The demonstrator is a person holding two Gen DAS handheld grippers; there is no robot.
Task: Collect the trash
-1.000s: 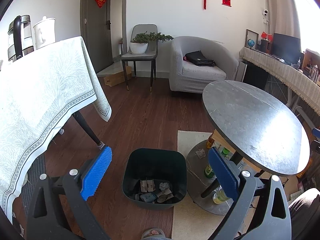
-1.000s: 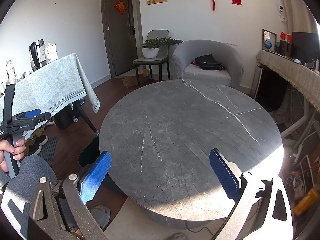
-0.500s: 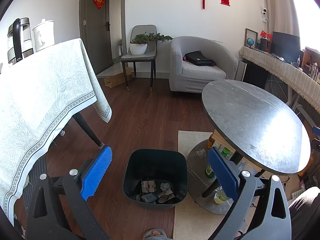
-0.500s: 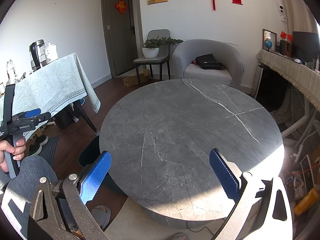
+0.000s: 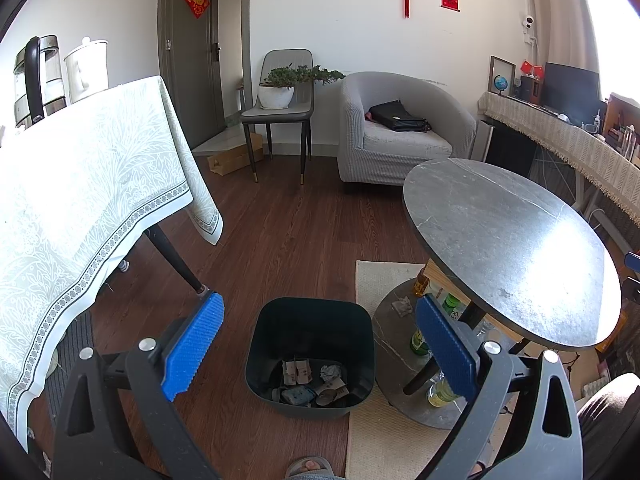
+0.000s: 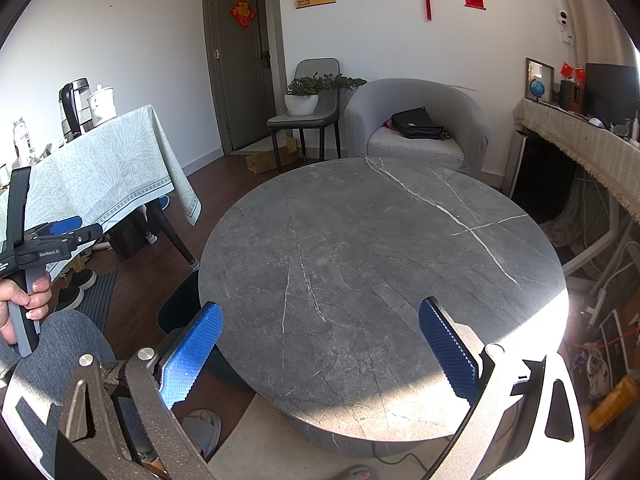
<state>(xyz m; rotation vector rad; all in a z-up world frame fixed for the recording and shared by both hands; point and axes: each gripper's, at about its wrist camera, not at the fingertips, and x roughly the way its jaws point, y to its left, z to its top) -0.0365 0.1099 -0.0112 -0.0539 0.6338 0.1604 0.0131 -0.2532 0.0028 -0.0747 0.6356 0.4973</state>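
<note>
Left gripper (image 5: pixel 316 344) hangs over the dark bin (image 5: pixel 312 320), fingers spread wide, nothing between the blue pads (image 5: pixel 192 348). The bin stands on the wood floor (image 5: pixel 280 232), just beside the round grey surface (image 5: pixel 508 248) and touching the edge of the pale rug (image 5: pixel 376 280). Down in the bin's bottom lies the trash (image 5: pixel 316 384): a crumpled white wad, folded card pieces, some darker scraps, all heaped together toward the near wall. Under the round surface, on its lower shelf (image 5: pixel 394 322), sit a few bottles (image 5: pixel 418 340) and one more crumpled scrap (image 5: pixel 402 306), near the bin but outside it.

Over to the right gripper (image 6: pixel 320 344): also wide apart and empty, held above the near rim of the same round surface (image 6: pixel 380 260), whose marbled top shows only veins and a patch of sunlight. From this view the bin (image 6: pixel 180 308) peeks out as a dark shape past the surface's left edge. Farther left of it, a hand (image 6: pixel 20 304) grips the handle of the other tool, above a grey-trousered knee.
</note>
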